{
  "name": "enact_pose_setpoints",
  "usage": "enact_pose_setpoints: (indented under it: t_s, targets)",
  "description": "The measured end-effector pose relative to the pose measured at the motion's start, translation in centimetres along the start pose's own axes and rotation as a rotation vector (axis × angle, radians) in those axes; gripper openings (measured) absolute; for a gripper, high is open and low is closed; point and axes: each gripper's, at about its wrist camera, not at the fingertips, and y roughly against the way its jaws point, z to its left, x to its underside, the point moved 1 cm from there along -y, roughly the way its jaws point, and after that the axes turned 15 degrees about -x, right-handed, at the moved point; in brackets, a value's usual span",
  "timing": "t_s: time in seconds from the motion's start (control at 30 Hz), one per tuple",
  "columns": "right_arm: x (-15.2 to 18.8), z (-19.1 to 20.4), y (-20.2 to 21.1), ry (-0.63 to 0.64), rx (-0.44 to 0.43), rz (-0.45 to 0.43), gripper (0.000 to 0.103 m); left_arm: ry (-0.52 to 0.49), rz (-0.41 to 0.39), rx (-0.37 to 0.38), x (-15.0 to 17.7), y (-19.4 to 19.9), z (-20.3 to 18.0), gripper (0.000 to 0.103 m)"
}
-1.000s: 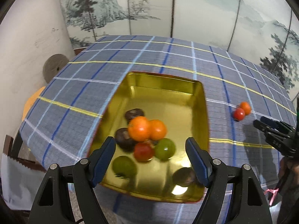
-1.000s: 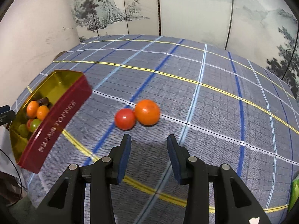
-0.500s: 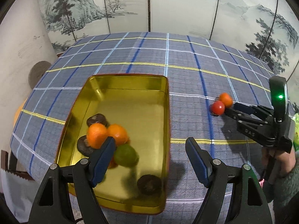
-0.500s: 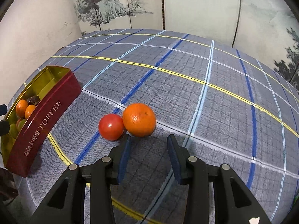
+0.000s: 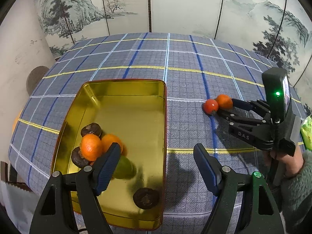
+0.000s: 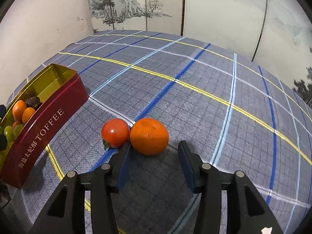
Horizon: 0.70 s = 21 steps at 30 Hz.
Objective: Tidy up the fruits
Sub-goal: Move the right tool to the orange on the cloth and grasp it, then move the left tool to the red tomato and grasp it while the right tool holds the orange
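The desk (image 5: 175,62), under a blue plaid cloth with yellow and white lines, carries everything, and most of it lies bare. That fits a sort that looks nearly done: all but two of the fruits in view sit in one container.

That container is the toffee tin (image 5: 124,89), gold inside and dark red outside, standing open at the left part of the desk. It seems to be there as the collecting place. In it lie two oranges (image 5: 91,149) touching each other, a green fruit (image 5: 123,168) just beside them, and three dark brown round fruits: two (image 5: 91,129) against the oranges and one apart near the tin's near right corner. The right wrist view shows a second green fruit and something red among them. All crowd the near end; the far end is bare gold.

The left claw (image 5: 156,169) hangs over the tin's right wall, one finger above the fruit pile and the other over the cloth. Its jaws stand well apart and hold nothing; it looks to be waiting or steadying, not gripping.

The right claw (image 6: 154,154) points at the two fruits left on the cloth, well to the right of the tin. Its jaws are opening, with nothing between them yet. The loose orange (image 6: 149,136) sits just ahead of the gap, and the left fingertip reaches the seam where it touches the red tomato (image 6: 115,132). I judge the orange is the next pick, and the jaws are widening to clear it.
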Motion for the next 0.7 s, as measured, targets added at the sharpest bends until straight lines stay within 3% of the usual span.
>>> enact_pose_setpoints:
  t_s: [0.17,0.27,0.7]
  targets:
    - [-0.8,0.2,-0.7,0.011,-0.004,0.008,0.045,-0.001,0.002,0.001,-0.1,-0.2,-0.1,0.077]
    - [-1.0,0.5,-0.9,0.016,-0.010,0.007,0.035,-0.002,0.003,0.003,-0.4,-0.3,-0.3,0.077]
    - [0.6,-1.4,1.0,-0.070,0.058,-0.013,0.034,-0.023,-0.009,0.047,-2.0,-1.4,-3.2,0.077]
